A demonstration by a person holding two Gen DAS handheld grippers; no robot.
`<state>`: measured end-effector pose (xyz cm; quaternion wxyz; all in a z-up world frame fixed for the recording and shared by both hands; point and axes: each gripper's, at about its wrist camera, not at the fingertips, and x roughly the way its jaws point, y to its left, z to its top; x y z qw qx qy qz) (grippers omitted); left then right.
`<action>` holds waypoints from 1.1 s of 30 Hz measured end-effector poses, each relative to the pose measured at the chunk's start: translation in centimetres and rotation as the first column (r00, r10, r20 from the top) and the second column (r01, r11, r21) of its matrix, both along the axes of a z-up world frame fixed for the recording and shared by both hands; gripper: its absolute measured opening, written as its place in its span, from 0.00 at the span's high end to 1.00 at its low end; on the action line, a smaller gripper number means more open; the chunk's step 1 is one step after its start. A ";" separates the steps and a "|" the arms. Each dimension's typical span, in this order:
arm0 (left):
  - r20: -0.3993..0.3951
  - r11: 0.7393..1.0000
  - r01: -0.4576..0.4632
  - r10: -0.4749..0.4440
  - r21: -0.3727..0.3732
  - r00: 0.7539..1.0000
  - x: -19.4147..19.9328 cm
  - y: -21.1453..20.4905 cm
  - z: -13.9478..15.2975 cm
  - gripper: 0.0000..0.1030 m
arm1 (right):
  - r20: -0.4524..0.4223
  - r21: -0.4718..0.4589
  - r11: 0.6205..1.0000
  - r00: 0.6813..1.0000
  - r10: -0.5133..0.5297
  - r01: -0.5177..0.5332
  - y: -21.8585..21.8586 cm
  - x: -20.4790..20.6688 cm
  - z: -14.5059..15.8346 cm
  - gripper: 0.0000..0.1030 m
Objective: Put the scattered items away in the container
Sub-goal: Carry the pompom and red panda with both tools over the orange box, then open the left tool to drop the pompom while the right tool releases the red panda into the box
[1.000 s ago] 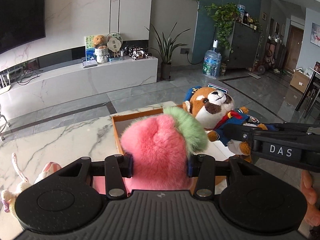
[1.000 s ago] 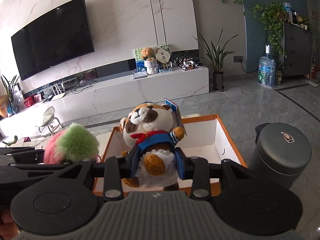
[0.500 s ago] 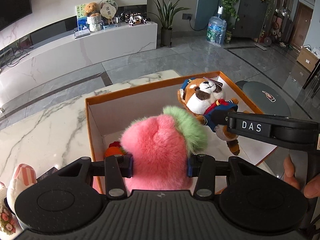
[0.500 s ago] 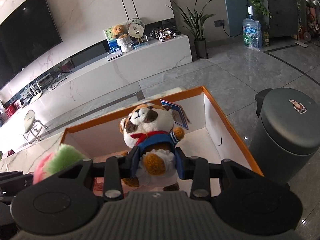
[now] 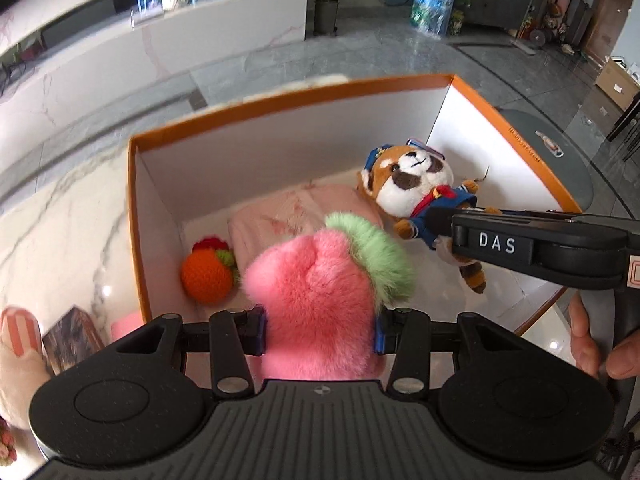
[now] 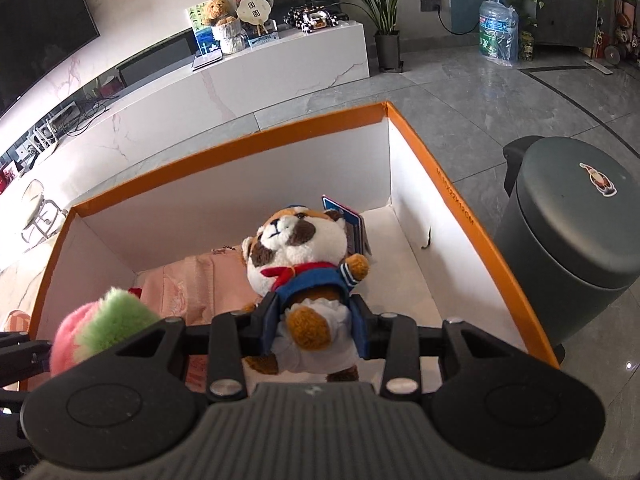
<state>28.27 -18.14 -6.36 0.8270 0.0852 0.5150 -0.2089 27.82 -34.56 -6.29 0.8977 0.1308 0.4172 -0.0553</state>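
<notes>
Change: both grippers have tipped downward since the earlier frames, so the plush toys that hung above the rim now hang inside the box opening; more of the box floor shows
Pink toy: fluffy pink plush with a green fur tuft [image 5: 320,292], pinched at its sides by the left gripper [image 5: 320,330]; it hangs over the near part of the box, above the folded cloth; in the right wrist view it shows at the lower left [image 6: 100,328]
Raccoon toy: brown-and-white plush raccoon in a blue sailor outfit with a red scarf [image 6: 300,256], clamped at the waist by the right gripper [image 6: 316,330]; head up, feet dangling, over the right half of the box; a blue tag sticks out behind its head
Container: orange-rimmed cardboard box with white inner walls [image 5: 280,100], standing on a white marble-patterned table [image 5: 60,216]
Already inside: folded pale pink cloth [image 5: 288,212] on the floor; orange crocheted ball with a red and green top [image 5: 206,276] just left of it, near the left wall
Right hand: fingers [image 5: 584,340] wrap the right gripper's handle
Outside the box: striped pink plush [image 5: 20,332] and a small dark book [image 5: 72,336] on the table at the left; dark grey round bin [image 6: 568,224] on the floor to the right
</notes>
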 end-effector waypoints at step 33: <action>-0.040 0.975 -0.015 0.024 0.222 0.999 1.2 -3.1 -2.0 0.44 | -0.038 -0.027 0.999 0.999 0.018 -0.019 0.7 -0.4 -0.9 0.58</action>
